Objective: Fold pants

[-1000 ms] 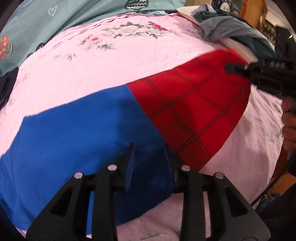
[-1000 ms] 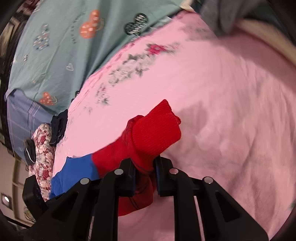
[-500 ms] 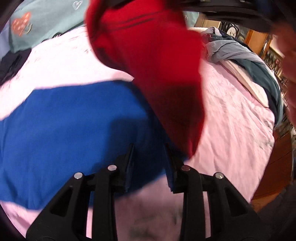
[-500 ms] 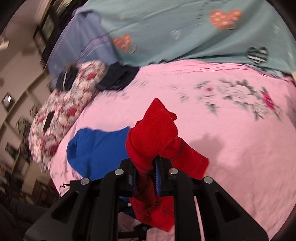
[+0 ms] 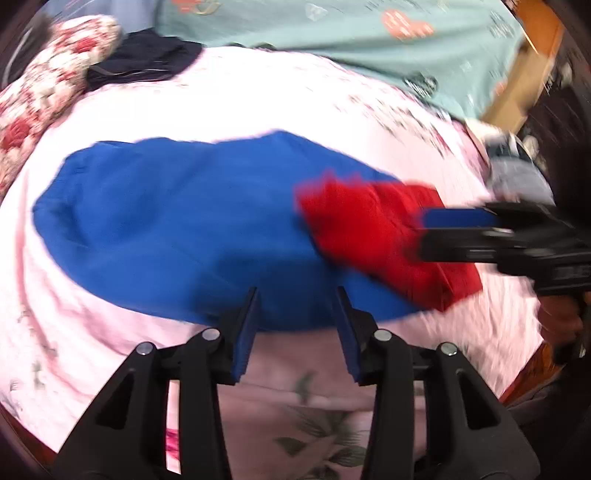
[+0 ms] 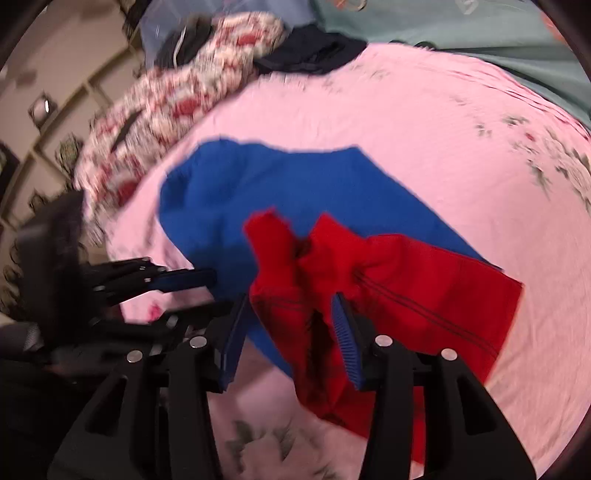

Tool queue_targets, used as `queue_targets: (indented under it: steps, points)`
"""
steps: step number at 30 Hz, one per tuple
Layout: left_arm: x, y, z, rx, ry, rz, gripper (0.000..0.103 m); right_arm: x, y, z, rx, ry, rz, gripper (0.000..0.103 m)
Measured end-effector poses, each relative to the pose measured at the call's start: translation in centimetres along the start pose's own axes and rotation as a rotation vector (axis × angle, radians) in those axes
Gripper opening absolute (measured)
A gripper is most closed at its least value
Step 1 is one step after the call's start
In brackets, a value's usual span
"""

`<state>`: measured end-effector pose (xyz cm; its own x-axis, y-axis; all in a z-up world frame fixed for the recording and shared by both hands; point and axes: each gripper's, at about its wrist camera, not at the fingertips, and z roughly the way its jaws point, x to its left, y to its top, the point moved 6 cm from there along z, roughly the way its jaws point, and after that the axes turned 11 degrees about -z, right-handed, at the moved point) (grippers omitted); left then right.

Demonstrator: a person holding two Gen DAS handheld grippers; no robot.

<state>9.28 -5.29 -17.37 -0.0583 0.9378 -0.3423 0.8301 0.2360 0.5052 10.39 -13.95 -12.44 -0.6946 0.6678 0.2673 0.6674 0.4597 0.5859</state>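
The pants lie on a pink bedsheet [image 5: 221,96]. Their blue upper part [image 5: 177,229] is spread flat, and the red lower leg part [image 5: 373,236] is folded back over it. My left gripper [image 5: 295,299] is open and empty, just above the blue part's near edge. My right gripper [image 6: 288,306] is open, its jaws on either side of the red cuff [image 6: 273,251], which lies loose between them. In the left wrist view the right gripper [image 5: 428,229] comes in from the right over the red part. In the right wrist view the left gripper [image 6: 207,291] shows at lower left.
A floral red-and-white pillow [image 6: 177,96] and a dark garment [image 6: 314,51] lie at the bed's far left. A teal quilt [image 5: 369,33] covers the back. A grey clothes pile [image 5: 517,177] sits at the right edge. Both views are motion-blurred.
My right gripper carried the red leg over the blue part, laid it down and opened. The left gripper stayed open and drew back toward the near edge.
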Motion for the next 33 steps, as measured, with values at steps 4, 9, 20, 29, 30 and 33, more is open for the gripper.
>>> queue_targets:
  steps: [4,9,20,29,30,33]
  points:
    - [0.1,2.9,-1.6,-0.053,-0.038,0.005,0.041,-3.7,-1.2,-1.7,-0.081,0.023,0.230,0.048]
    - [-2.0,3.8,-1.2,-0.023,-0.089,0.024,0.049,-4.6,-1.9,0.8,-0.063,0.050,0.310,0.036]
    - [4.0,1.5,2.3,0.155,-0.075,-0.244,0.055,-0.2,-0.8,6.6,0.148,-0.139,-0.193,0.023]
    - [4.6,1.3,1.4,0.106,-0.053,-0.235,0.055,5.3,0.1,3.3,0.038,0.002,-0.256,0.018]
    - [5.0,1.4,1.0,0.096,-0.048,-0.241,0.055,5.4,-0.4,4.6,0.067,0.008,-0.256,0.018]
    - [5.6,2.0,-0.4,0.068,-0.032,-0.255,0.055,4.7,-2.0,7.5,0.119,0.032,-0.207,0.018]
